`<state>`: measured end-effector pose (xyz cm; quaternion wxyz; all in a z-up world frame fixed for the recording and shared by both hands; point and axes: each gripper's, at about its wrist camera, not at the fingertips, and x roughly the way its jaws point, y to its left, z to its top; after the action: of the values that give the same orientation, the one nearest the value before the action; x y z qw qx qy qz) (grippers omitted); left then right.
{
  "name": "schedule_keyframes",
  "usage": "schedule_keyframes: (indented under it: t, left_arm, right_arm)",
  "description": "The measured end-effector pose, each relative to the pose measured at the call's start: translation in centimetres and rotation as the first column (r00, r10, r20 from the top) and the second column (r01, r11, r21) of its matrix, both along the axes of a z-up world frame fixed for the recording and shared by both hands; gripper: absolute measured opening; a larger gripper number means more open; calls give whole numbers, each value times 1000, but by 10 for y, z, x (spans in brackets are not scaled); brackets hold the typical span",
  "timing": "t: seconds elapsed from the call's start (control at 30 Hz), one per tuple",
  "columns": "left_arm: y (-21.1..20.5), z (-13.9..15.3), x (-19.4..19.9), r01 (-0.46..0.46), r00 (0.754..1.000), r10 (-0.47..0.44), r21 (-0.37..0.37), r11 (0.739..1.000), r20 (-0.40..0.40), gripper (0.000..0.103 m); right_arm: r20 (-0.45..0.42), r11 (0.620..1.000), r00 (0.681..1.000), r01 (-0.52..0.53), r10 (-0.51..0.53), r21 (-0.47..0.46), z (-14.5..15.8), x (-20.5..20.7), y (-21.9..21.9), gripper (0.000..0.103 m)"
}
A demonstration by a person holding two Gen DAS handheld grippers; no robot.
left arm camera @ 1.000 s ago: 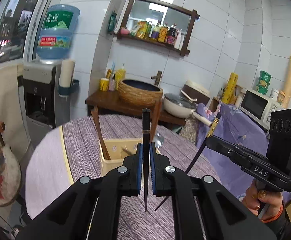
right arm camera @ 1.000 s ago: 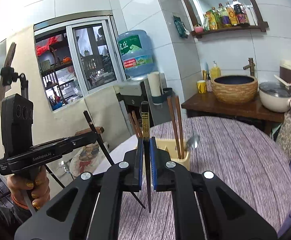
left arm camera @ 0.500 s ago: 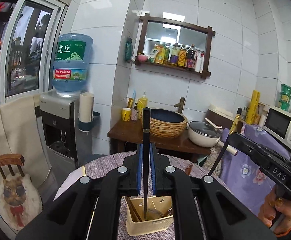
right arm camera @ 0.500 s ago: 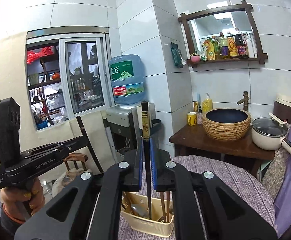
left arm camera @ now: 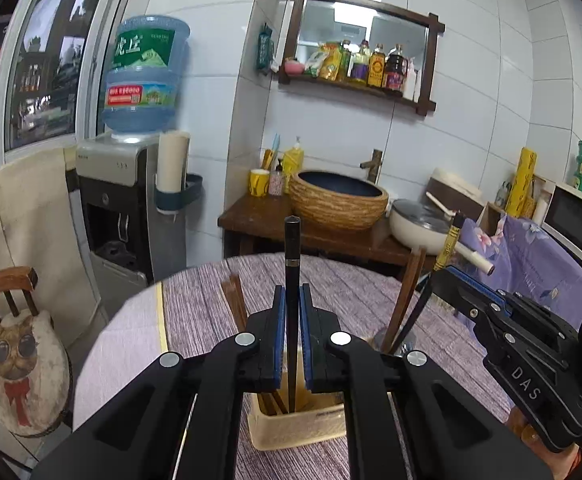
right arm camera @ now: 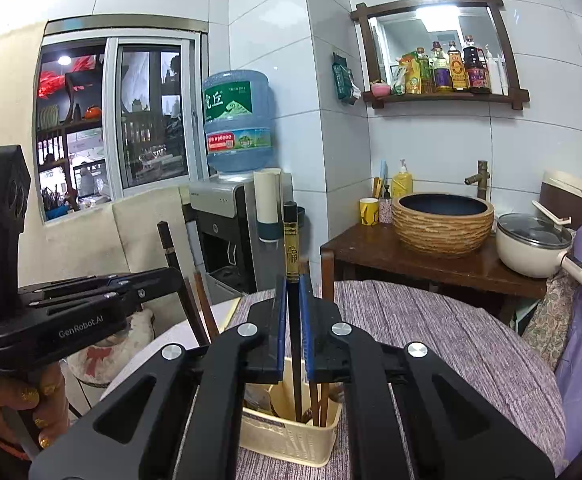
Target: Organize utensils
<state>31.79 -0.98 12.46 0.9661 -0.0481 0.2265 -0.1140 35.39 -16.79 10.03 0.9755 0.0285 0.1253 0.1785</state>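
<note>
Chopsticks, two, black, one clamped upright in each gripper: the left chopstick (left arm camera: 292, 264) stands pinched between the blue pads of the left gripper (left arm camera: 292, 332), its lower tip down inside the holder (left arm camera: 299, 426); the right chopstick (right arm camera: 291, 248), gold-banded near its top, is pinched the same way by the right gripper (right arm camera: 292, 328), its tip likewise reaching into the holder's mouth. Holder: cream plastic, open-topped, on the table (left arm camera: 195, 312) under a purple striped cloth, already stocked with brown chopsticks (left arm camera: 405, 300) leaning at its corners and what looks like a spoon, only partly visible. Both claws closed tight on their sticks, the sticks near vertical. Step in hand, by judgement: delivery of the pair into the holder, insertion begun, release not yet made. Next move calls for lowering each stick until its tip seats near the holder's floor, then parting the pads so it drops free, and drawing the grippers up and clear without snagging the brown sticks. Surroundings: water dispenser (left arm camera: 127, 184) and side table with woven basin (left arm camera: 337, 202) well beyond.
</note>
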Motion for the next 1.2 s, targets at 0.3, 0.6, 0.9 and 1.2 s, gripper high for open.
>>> schedule_keyframes:
  t: [0.3, 0.6, 0.9, 1.2]
  left_arm:
    - [-2, -37, 5, -7, 997, 7, 2, 1000, -82, 8]
    - [-9, -40, -3, 6, 998, -4, 22, 1000, -57, 8]
    - [-5, -41, -41, 7, 1000, -7, 33, 999, 0, 64]
    - [24, -75, -105, -26, 998, 23, 53, 998, 52, 98]
  right_arm:
    - [-71, 1000, 997, 14, -13, 14, -36, 8, -5, 8]
    - [-54, 999, 998, 20, -18, 27, -42, 2, -10, 9]
    - [22, 998, 998, 63, -63, 6, -39, -38, -21, 71]
    - [-51, 992, 991, 126, -127, -14, -77, -84, -46, 97]
